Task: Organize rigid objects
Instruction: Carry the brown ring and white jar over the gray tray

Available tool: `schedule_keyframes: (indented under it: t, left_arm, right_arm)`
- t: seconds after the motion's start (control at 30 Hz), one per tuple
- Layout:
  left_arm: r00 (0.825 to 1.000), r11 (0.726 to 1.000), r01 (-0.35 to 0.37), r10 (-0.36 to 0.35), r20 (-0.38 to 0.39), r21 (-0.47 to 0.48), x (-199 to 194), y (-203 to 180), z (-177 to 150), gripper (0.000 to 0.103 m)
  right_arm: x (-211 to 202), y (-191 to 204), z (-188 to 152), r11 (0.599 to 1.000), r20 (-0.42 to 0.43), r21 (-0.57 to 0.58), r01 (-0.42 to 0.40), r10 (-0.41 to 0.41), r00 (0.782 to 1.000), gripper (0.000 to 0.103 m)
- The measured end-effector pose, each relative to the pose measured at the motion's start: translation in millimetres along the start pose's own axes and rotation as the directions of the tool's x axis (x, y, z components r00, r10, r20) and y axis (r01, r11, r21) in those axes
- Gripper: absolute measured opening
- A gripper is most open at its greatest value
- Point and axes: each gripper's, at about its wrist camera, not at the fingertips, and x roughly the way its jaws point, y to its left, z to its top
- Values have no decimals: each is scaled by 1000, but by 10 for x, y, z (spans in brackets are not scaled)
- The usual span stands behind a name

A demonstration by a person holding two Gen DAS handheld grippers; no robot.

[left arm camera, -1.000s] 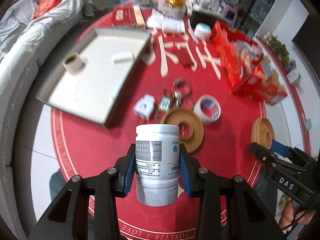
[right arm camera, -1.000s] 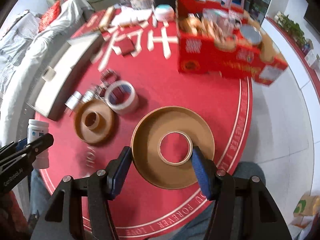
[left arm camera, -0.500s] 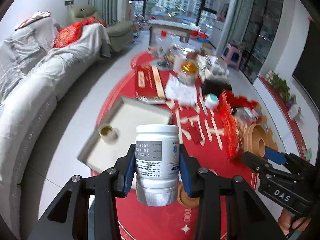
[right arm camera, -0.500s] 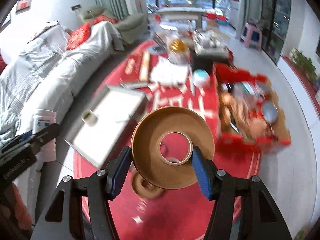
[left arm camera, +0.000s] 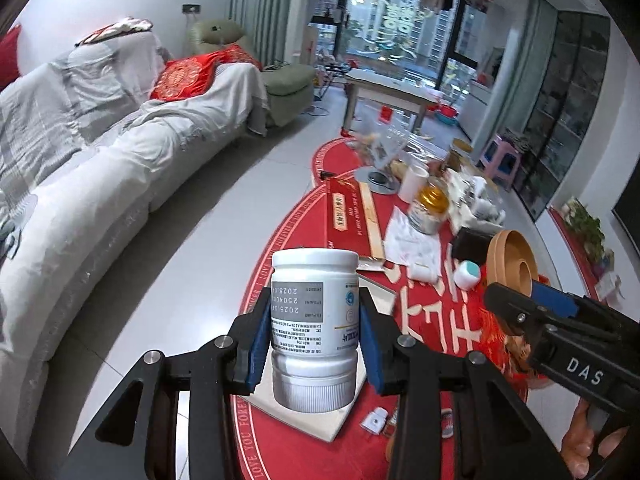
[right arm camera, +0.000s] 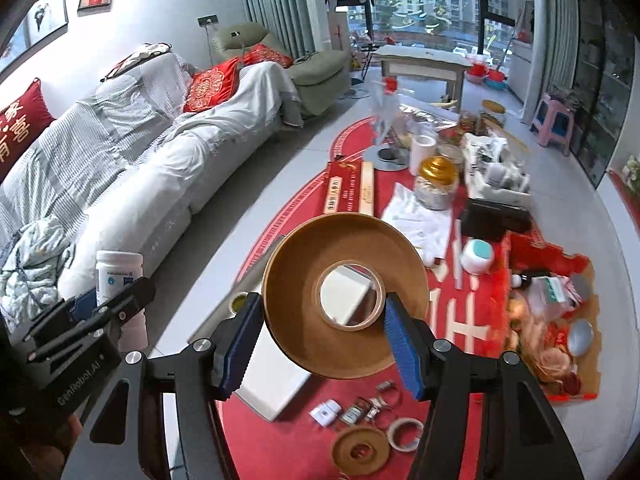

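Observation:
My left gripper (left arm camera: 312, 344) is shut on a white pill bottle (left arm camera: 314, 320), held upside down and lifted high above the red round rug. My right gripper (right arm camera: 325, 336) is shut on a large brown tape roll (right arm camera: 344, 298), also lifted high. The bottle also shows at the left of the right wrist view (right arm camera: 118, 276); the roll shows at the right of the left wrist view (left arm camera: 512, 262). The white tray (right arm camera: 276, 380) lies on the rug below, mostly hidden behind the held things.
On the rug lie a second brown roll (right arm camera: 362, 452), a white tape roll (right arm camera: 406, 434), small metal clips (right arm camera: 360, 414), a gold-lidded jar (right arm camera: 436, 182), a red box of clutter (right arm camera: 552, 312). A covered sofa (right arm camera: 140, 160) runs along the left.
Both grippers have risen and tilted up from the rug with their objects still held; the view now takes in the room, sofa and windows.

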Motion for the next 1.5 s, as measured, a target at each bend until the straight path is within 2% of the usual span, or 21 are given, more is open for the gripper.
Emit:
schedule_keyframes:
  t: [0.3, 1.0, 1.27, 1.5]
  left_arm:
    - [999, 998, -34, 32, -42, -57, 306, 282, 22, 43]
    - [980, 994, -88, 75, -185, -61, 1047, 305, -289, 43]
    - [962, 991, -125, 109, -250, -52, 1375, 321, -516, 43]
    - [937, 986, -159, 137, -320, -42, 1706, 353, -770, 43]
  right_arm:
    - [408, 203, 163, 1000, -49, -24, -11, 10, 999, 62]
    - [1180, 50, -61, 1000, -193, 12, -10, 12, 981, 62]
    - [1443, 10, -182, 1000, -235, 26, -12, 18, 972, 62]
    - [1715, 54, -305, 1000, -276, 24, -11, 17, 961, 62]
